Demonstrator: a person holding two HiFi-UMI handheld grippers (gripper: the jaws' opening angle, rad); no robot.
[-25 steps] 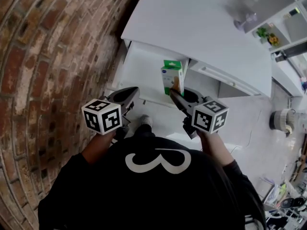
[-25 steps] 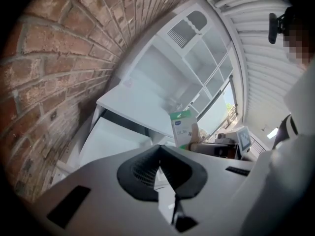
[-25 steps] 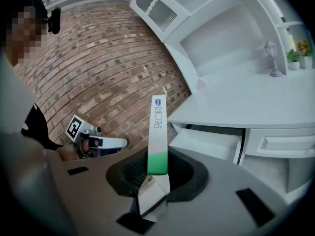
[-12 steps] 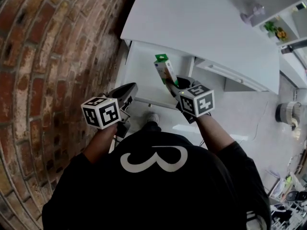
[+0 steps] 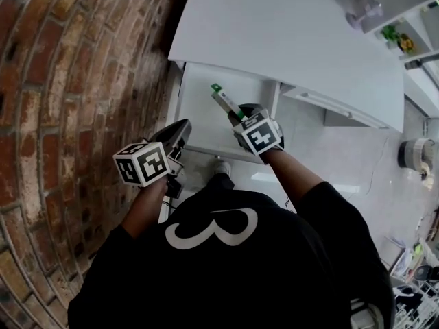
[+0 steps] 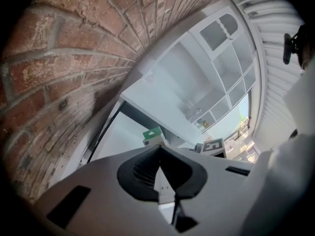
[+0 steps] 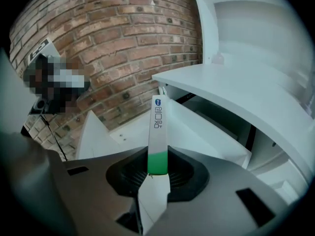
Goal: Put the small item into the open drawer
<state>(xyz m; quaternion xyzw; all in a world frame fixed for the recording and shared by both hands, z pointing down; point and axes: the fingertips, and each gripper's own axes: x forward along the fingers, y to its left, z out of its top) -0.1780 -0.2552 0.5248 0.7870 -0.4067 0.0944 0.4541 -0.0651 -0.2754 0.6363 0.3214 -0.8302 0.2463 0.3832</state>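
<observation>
Nearest in, the left gripper point(image 5: 180, 129) hangs by the drawer's front left corner, jaws together on nothing, out of the play. Just past it, the right gripper point(image 5: 237, 119) is clamped on the box point(image 5: 223, 101), biting the green bottom end only, across its thin faces. The rest of the box sticks out well beyond the pads, tilted, its top leaning toward the back left.

The box sits over the open drawer point(image 5: 195, 115), toward the right side. How high above the floor, I can't tell.

Here's the danger: with so short a grip on so long a box, any bump could swing it in the pads or pull it loose. The likeliest bump is farther on, where the desk's point(image 5: 288, 26) front edge overhangs the drawer's back and the box's top end points up that way. Let go while it's tilted like this and it may topple, perhaps onto the drawer's right wall. The brick wall point(image 5: 82, 81) is well clear.
</observation>
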